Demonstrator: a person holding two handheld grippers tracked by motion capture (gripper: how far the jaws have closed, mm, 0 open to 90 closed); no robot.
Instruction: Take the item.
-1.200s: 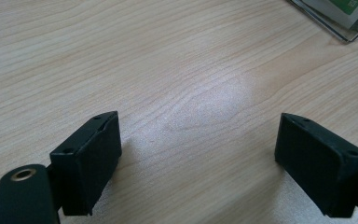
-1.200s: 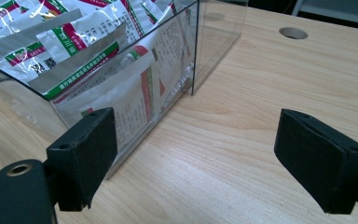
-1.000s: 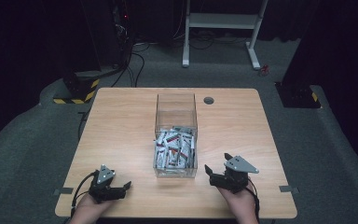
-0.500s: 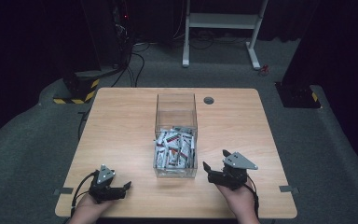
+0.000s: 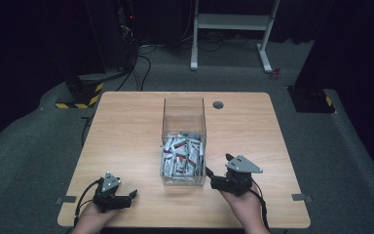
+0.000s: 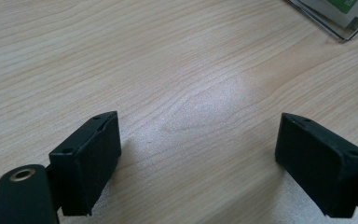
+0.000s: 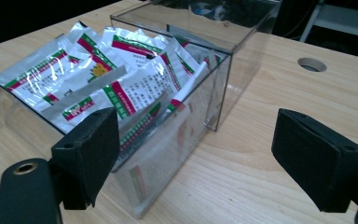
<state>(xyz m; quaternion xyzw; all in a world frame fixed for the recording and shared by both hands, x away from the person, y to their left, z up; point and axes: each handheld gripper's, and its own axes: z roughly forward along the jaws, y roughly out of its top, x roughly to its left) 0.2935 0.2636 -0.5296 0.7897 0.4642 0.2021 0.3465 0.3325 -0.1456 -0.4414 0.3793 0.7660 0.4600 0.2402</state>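
Observation:
A clear plastic box (image 5: 183,109) stands in the middle of the wooden table (image 5: 126,131), its near half filled with several silver packets (image 5: 182,153) printed in red and green. My left gripper (image 5: 129,196) rests low near the front left edge with its jaws wide apart over bare wood (image 6: 198,158); a corner of the box (image 6: 335,18) lies farther off. My right gripper (image 5: 217,165) sits just right of the box's near corner, open. Along its jaws (image 7: 196,158), the box wall (image 7: 242,60) and the packets (image 7: 121,79) are close ahead.
A round cable hole (image 5: 218,105) is set in the table behind the box, also ahead of the right gripper (image 7: 311,64). Dark carpet surrounds the table, with a white desk frame (image 5: 233,22) and cables at the back.
My right gripper has edged slightly toward the box. The left gripper has stayed in place.

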